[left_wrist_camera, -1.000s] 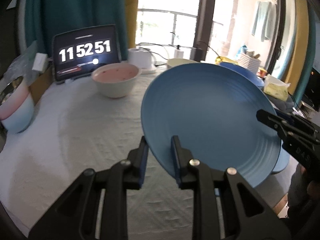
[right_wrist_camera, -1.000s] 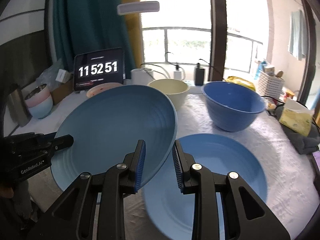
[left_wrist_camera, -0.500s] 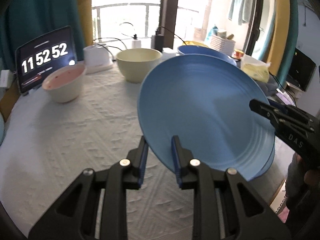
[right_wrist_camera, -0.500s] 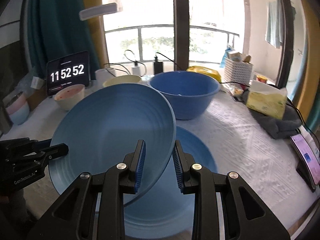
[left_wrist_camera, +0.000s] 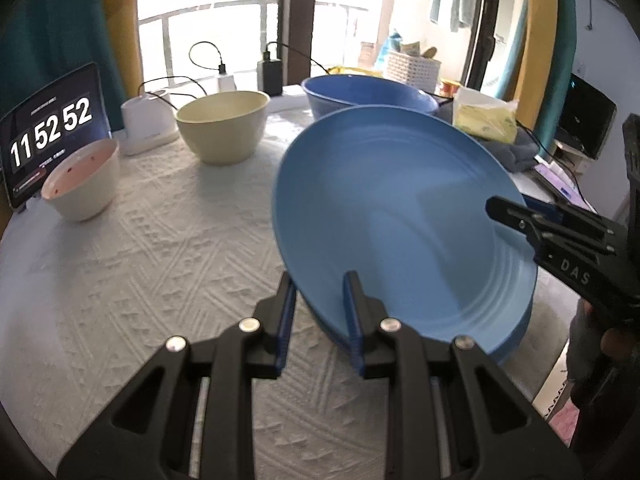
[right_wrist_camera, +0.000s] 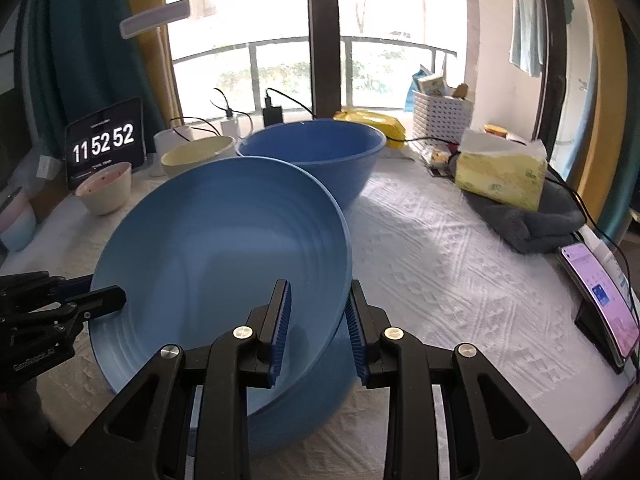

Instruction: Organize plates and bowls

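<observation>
A large blue plate (left_wrist_camera: 400, 220) hangs tilted above the white tablecloth, held from two sides. My left gripper (left_wrist_camera: 318, 292) is shut on its near-left rim. My right gripper (right_wrist_camera: 318, 308) is shut on the opposite rim and shows in the left wrist view as a black finger (left_wrist_camera: 516, 210). The left gripper (right_wrist_camera: 100, 300) enters the right wrist view from the left edge. A second blue plate (right_wrist_camera: 320, 392) lies on the table directly under the held one, mostly hidden. Behind stand a big blue bowl (right_wrist_camera: 320, 152), a cream bowl (left_wrist_camera: 224, 124) and a white bowl with a pink inside (left_wrist_camera: 80, 184).
A tablet clock (left_wrist_camera: 48, 132) and a white charger base (left_wrist_camera: 148, 128) stand at the back left. A tissue pack (right_wrist_camera: 500, 176) rests on a grey towel (right_wrist_camera: 532, 220) at the right, with a lit phone (right_wrist_camera: 600, 296) near the table's edge. Stacked pink and blue bowls (right_wrist_camera: 16, 220) sit far left.
Both grippers carried the blue plate rightward across the table and slightly down. It now hangs over the second blue plate, which is largely covered. Both grips stayed shut.
</observation>
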{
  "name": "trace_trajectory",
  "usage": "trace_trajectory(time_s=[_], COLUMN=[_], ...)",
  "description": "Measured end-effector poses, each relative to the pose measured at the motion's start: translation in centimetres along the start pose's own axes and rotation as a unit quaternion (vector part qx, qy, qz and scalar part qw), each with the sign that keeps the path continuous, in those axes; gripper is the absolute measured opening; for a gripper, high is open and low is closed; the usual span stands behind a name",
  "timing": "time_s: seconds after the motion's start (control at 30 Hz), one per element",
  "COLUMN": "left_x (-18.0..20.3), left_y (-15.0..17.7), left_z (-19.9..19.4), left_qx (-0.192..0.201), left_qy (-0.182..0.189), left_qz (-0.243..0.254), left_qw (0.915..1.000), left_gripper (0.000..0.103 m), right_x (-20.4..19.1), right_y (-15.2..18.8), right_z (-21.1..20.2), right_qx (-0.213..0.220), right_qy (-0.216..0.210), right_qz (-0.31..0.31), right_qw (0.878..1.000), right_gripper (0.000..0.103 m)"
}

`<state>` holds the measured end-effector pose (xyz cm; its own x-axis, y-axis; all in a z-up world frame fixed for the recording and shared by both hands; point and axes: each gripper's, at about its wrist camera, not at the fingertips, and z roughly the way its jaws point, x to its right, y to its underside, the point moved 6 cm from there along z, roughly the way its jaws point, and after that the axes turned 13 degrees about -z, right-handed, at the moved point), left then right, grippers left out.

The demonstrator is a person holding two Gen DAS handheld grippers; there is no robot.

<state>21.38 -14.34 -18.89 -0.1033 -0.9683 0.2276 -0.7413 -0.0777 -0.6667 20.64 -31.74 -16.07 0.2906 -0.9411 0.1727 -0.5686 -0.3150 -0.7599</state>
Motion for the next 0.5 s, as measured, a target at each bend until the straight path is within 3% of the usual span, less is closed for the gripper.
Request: trace_trajectory(time_s=[0.5], left_x=[0.0], left_y=[-0.5], left_z=[1.1], left_qx=[-0.021], left_qy=[-0.015], left_qz=[0.003], left_qw=[0.9997], left_gripper=[0.028], right_x=[1.0], right_y=[0.3], right_z=[0.7], right_qx=[-0.013], right_qy=[-0.013], right_qz=[0.009], right_qw=[1.0], right_gripper=[0.035])
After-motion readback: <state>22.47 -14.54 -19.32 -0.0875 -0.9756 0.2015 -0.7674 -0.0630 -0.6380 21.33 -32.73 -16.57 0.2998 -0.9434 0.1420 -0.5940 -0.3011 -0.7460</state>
